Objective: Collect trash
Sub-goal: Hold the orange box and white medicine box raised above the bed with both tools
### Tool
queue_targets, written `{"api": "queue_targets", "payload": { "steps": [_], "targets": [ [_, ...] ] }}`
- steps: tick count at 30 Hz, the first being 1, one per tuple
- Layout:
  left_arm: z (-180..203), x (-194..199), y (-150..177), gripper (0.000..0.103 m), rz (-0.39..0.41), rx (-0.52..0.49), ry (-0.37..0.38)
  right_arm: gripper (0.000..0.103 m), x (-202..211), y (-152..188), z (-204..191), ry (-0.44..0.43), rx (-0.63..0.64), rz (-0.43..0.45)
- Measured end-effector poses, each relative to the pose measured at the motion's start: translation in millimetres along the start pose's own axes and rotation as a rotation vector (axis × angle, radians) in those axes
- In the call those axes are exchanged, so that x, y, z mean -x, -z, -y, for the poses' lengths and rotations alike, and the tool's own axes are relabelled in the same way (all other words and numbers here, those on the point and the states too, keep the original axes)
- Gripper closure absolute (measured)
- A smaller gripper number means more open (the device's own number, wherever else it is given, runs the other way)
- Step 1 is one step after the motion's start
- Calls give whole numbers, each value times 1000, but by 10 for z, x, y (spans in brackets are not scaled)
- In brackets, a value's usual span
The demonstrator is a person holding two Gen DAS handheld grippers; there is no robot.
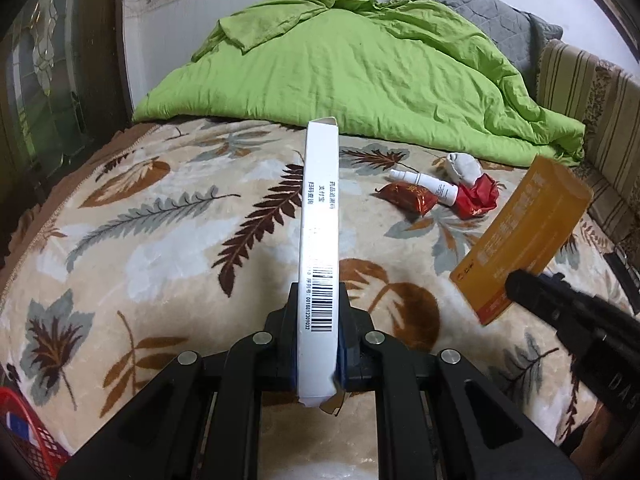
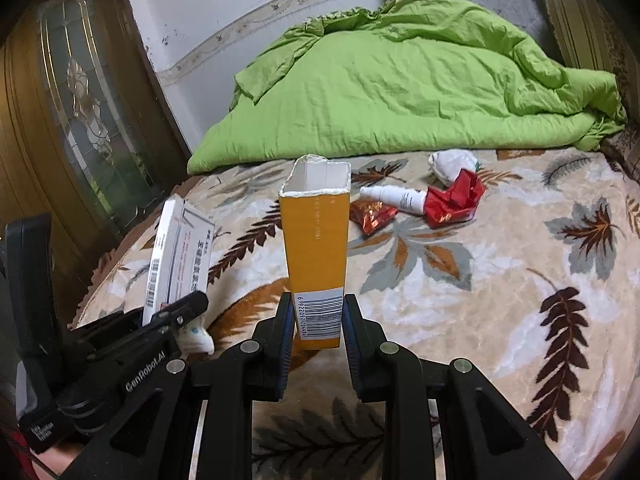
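A bedroom in a home is shown. A bed is covered with a leaf-patterned plush blanket [image 2: 500, 280], and a rumpled green quilt [image 2: 400, 80] is heaped against the wall, with a grey pillow [image 1: 480, 4] tucked behind it. A wallpaper border [image 2: 248, 28] is run along the pale wall, and a wooden door with a decorative glass panel [image 2: 80, 92] is seen beside the bed.

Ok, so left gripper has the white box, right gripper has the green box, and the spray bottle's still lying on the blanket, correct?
Not quite: the box in the right gripper is orange, not green, as the right wrist view shows. The only green thing is the duvet behind. The left gripper does hold the white box, and the spray bottle lies on the blanket.
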State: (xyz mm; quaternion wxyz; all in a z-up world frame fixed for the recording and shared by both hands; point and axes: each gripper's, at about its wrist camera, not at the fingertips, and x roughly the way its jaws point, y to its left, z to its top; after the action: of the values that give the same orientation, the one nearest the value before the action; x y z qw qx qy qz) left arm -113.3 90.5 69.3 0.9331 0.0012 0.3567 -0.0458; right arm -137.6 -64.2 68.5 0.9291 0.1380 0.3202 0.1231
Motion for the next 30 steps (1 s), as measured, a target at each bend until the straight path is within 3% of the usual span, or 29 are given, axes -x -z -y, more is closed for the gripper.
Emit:
{"api": "queue_targets", "payload": {
  "steps": [30],
  "targets": [
    [140,-103,24,90,-4,-59,-7,78,-20,-11,127,-49,-48,-9]
  ]
}}
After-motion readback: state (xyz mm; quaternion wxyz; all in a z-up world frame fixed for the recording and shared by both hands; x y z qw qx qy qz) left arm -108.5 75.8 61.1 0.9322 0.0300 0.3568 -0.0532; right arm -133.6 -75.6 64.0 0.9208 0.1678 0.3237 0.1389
